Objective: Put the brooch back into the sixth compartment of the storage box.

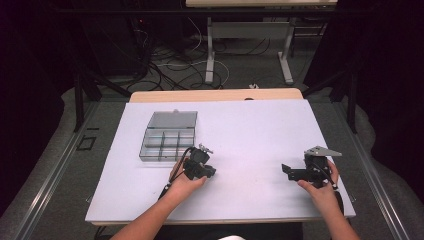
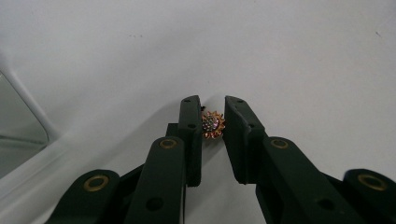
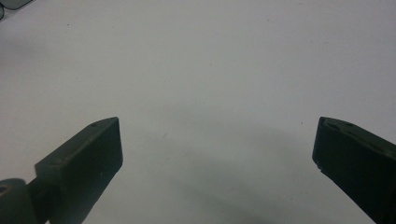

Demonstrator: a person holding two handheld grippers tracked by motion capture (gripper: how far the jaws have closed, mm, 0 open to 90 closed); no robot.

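White table (image 1: 250, 130); left gripper (image 2: 214, 108) pinching flower charm (image 2: 213, 125); right gripper (image 3: 217, 144) spread.

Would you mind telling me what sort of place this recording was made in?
Probably a lab or recording studio. A white board tops the table, dark curtains close off the sides, and loose cables lie on the floor behind, by another desk's legs.

**Count of items on the work surface**
One clear compartmented box (image 1: 167, 137) is sitting open on one white table (image 1: 260, 130); one small sunflower-shaped jewel (image 2: 213, 124) is lying between the left gripper's (image 2: 214, 109) jaws; two grippers are being held, the right gripper (image 3: 217, 140) included, by two hands.
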